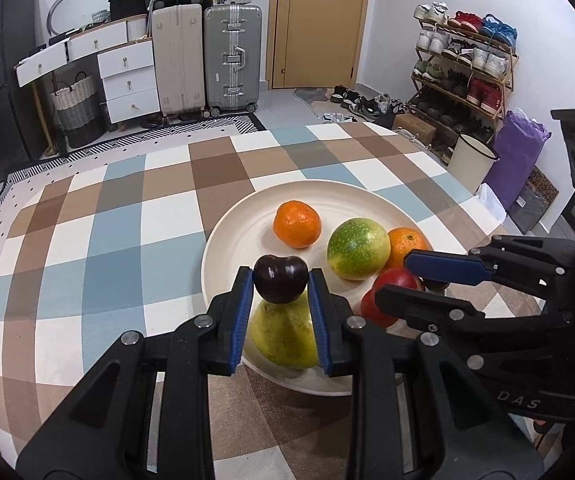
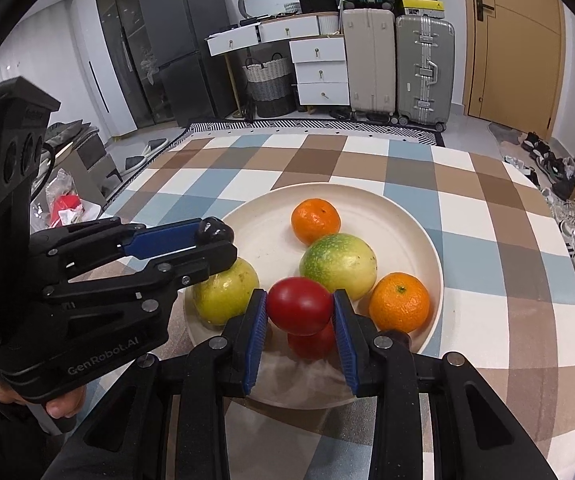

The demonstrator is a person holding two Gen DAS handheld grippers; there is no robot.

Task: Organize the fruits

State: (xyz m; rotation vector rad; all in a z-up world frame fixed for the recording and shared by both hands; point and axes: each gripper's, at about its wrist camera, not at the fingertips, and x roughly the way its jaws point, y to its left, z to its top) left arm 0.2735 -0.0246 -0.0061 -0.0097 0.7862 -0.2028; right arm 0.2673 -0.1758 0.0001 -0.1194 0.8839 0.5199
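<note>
Black left gripper marked "GenRobot.AI" clamping dark cherry, right gripper clamping red tomato over plate

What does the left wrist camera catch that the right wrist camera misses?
Only the left wrist view shows the shoe rack and white bin beside the table. Only the right wrist view shows the dark fridge and a hand under the left gripper. Both show the plate with two oranges, the left gripper shut on a dark plum, and the right gripper on a red tomato.
</note>
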